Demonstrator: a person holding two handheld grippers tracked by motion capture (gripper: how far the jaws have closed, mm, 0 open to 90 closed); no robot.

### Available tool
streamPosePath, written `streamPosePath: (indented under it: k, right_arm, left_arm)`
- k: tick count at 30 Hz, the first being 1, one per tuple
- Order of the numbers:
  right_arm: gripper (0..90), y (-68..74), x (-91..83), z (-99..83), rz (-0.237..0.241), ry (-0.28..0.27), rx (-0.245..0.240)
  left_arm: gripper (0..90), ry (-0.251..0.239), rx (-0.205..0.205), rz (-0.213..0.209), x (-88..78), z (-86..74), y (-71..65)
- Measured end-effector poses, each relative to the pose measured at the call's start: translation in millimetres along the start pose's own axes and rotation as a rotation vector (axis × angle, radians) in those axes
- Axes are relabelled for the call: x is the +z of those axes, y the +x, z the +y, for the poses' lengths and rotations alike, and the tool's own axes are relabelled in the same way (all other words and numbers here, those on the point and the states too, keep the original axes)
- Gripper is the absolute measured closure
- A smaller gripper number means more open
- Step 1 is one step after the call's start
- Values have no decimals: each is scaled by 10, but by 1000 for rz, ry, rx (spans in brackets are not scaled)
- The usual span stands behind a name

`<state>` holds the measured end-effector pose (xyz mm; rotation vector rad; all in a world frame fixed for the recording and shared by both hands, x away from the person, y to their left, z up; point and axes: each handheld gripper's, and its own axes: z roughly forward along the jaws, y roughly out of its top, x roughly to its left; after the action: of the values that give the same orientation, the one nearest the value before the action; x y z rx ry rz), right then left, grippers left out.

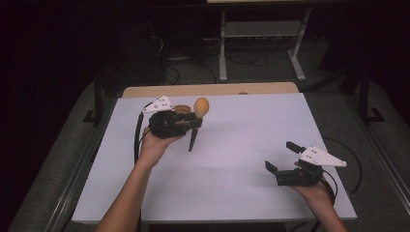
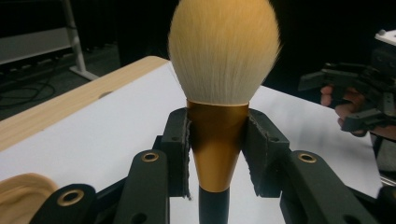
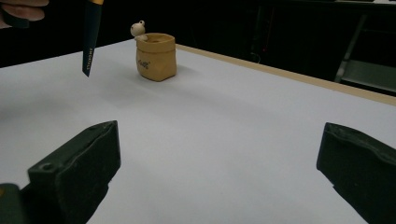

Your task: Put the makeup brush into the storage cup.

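My left gripper (image 1: 192,122) is shut on a makeup brush (image 1: 201,106), held above the white table's back left. In the left gripper view its pads (image 2: 180,149) press on the brush's gold ferrule (image 2: 217,140), with the cream bristles upright above and the black handle below. The handle's tip (image 3: 91,37) hangs clear of the table. A small tan sack-shaped pot (image 3: 156,56) with a little figure on its rim stands just behind the brush, partly hidden by the gripper (image 1: 182,108). My right gripper (image 1: 281,155) stands open at the front right, nothing between its jaws (image 3: 219,156).
A white sheet (image 1: 232,159) covers the table, with a wooden strip (image 1: 208,90) showing along the far edge. Beyond the table stand a metal frame (image 1: 261,43) and cables on a dark floor. A cable trails from each gripper.
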<state>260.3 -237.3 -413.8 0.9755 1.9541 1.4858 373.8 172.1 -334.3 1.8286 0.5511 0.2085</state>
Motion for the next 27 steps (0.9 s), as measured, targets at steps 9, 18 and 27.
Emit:
streamPosePath:
  k: [9,18,27]
  right_arm:
    - [0,6,-14,5,-2,-9,-4]
    - [0,5,-10,8,-3,-8,-2]
    - [0,14,-15,7,-2,-5,-4]
  left_arm:
    - [635,-36,-7,40,-96,19,49]
    - [635,-87,-17,84,-195,22,136]
    - [635,-129,-20,117,-262,16,196]
